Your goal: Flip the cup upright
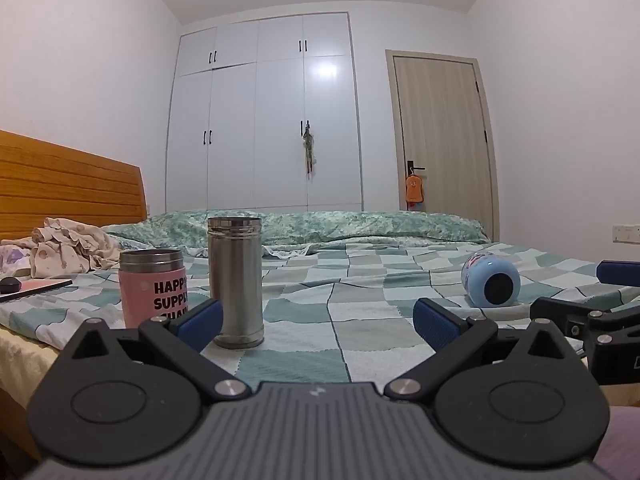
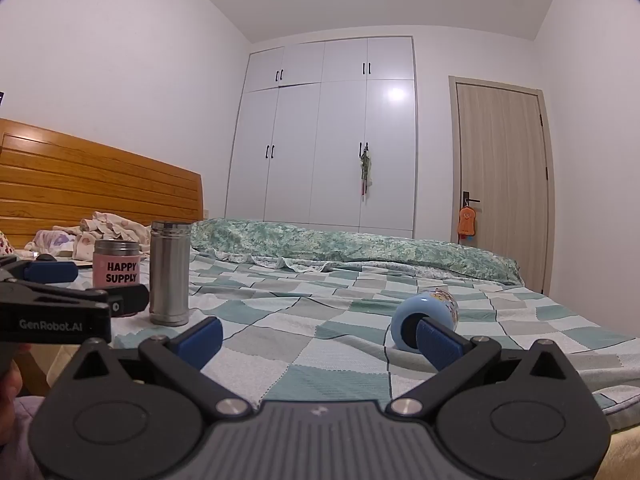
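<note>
A light blue cup lies on its side on the checkered bedspread, its dark round end facing me; it also shows in the right wrist view. My left gripper is open and empty, low over the near bed edge, with the steel cup just beyond its left finger. My right gripper is open and empty; its right finger overlaps the blue cup's near end in the view. Touch cannot be told.
A tall steel cup and a pink "HAPPY SUPPLY" cup stand upright at the left. Crumpled clothes and a wooden headboard lie further left. A folded green quilt runs along the far side. Wardrobe and door stand behind.
</note>
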`<state>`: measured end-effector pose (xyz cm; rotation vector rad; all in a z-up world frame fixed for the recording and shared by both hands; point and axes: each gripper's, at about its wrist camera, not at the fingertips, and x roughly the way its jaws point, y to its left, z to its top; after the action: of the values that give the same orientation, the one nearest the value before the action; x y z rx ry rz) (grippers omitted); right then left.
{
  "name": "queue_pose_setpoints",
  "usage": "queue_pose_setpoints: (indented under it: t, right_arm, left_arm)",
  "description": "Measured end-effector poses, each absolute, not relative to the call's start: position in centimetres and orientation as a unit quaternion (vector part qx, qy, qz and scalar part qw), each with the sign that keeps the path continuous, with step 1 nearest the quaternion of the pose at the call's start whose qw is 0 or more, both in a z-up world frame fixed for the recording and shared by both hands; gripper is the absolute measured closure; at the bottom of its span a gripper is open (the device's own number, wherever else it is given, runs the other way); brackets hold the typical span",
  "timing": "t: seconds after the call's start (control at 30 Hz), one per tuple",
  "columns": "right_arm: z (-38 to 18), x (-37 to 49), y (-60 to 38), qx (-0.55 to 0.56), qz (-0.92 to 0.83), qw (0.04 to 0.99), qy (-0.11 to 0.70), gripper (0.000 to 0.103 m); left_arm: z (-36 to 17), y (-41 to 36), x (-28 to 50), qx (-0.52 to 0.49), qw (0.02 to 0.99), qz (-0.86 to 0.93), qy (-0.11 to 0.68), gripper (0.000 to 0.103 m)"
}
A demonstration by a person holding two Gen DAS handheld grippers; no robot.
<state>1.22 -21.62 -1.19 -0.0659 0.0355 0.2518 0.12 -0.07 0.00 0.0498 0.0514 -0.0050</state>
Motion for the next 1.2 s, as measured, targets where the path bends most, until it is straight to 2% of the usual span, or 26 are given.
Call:
queue_pose_setpoints:
  t: [1.2]
  right_arm:
    - [-1.2, 1.2, -21.7, -0.034, 0.125, 0.991, 0.017, 0.000]
  left_arm:
    - [-0.2, 0.1, -0.4, 0.027, 1.000, -0.002, 0.013, 0.000]
